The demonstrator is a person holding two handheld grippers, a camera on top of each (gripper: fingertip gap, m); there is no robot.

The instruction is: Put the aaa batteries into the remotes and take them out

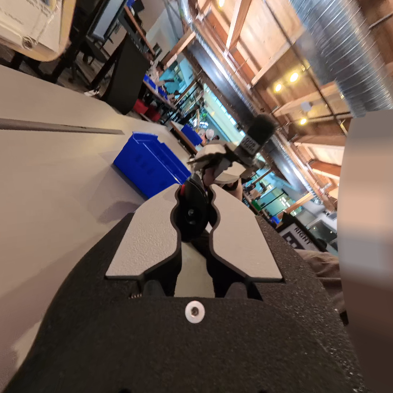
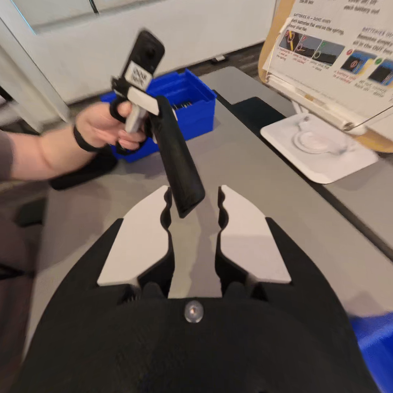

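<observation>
While the left gripper [image 2: 157,106] pinches one black remote [image 2: 180,161] by its upper end, holding it tilted in the air above the grey bench [image 2: 244,170], the right gripper [image 2: 194,201] sits just below it with its two fingers spread and nothing between them. The remote's lower end hangs just ahead of the right gripper's left fingertip [image 2: 164,191], apart from it. In the left wrist view the left gripper [image 1: 194,204] is pressed onto the remote's dark body [image 1: 191,212], seen end-on. One person's hand [image 2: 102,125] grips the left gripper's handle. One blue bin [image 2: 187,102] stands on the bench behind the left gripper, with thin batteries [image 2: 182,104] inside; too blurred to count. A second blue bin's corner [image 2: 374,344] shows at the right gripper's near right. To the right gripper's far right one instruction sheet [image 2: 340,42] leans on a white stand [image 2: 314,153].
</observation>
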